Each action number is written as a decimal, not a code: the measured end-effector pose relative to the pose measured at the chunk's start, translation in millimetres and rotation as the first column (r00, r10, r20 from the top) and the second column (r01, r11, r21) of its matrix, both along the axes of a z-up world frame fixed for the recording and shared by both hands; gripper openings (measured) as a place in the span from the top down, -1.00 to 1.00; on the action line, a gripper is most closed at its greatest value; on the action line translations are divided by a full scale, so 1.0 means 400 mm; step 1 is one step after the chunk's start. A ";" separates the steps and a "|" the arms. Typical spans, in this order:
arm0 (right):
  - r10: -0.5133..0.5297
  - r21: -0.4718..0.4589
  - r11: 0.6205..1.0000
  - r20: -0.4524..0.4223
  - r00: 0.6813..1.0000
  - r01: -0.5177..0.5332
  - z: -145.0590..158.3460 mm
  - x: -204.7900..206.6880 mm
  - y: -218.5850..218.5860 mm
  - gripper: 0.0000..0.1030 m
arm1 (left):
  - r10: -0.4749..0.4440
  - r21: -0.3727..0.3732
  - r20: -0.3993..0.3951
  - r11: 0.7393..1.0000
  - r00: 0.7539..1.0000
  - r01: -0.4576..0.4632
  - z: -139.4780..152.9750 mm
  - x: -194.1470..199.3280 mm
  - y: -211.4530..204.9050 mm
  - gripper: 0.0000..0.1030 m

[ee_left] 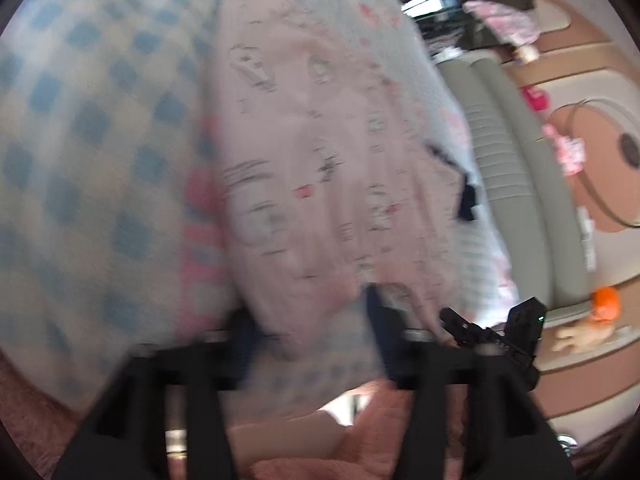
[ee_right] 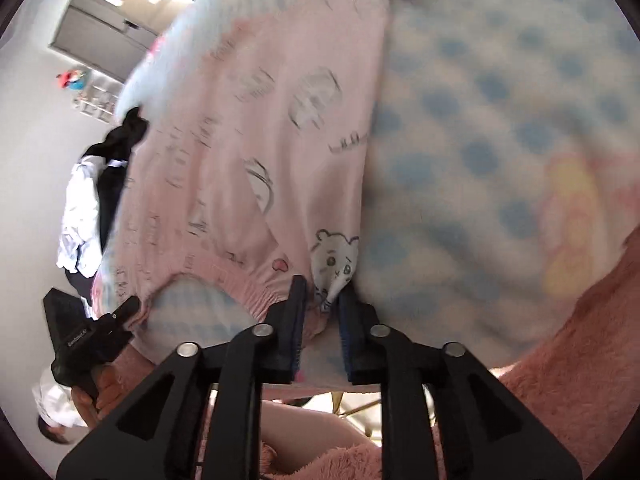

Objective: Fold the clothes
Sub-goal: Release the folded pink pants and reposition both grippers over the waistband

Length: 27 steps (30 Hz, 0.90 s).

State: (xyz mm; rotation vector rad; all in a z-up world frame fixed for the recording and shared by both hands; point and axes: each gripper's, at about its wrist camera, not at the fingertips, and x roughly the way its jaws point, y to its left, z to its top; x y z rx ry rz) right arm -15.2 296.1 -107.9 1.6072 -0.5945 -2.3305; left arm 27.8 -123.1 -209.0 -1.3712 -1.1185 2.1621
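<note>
Pink printed garment [ee_right: 248, 152] fills most of the space ahead of both hand-held grippers, lying across a blue-checked blanket [ee_right: 500, 128]. Right hand-held gripper [ee_right: 323, 300] pinches the garment's hem, no gap between fingers. Left hand-held gripper [ee_left: 312, 320] is blurred, with fabric in between. Dark clothing pile [ee_right: 108, 168] blocks the far edge. Fuzzy pink sleeve [ee_right: 580, 340] crowds the right side.
</note>
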 end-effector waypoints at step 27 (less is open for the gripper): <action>0.331 0.236 0.925 -0.108 0.937 -0.299 0.130 -0.150 -0.300 0.30 | 0.029 -0.436 -0.024 0.899 0.999 -0.037 0.144 -0.113 -0.100 0.20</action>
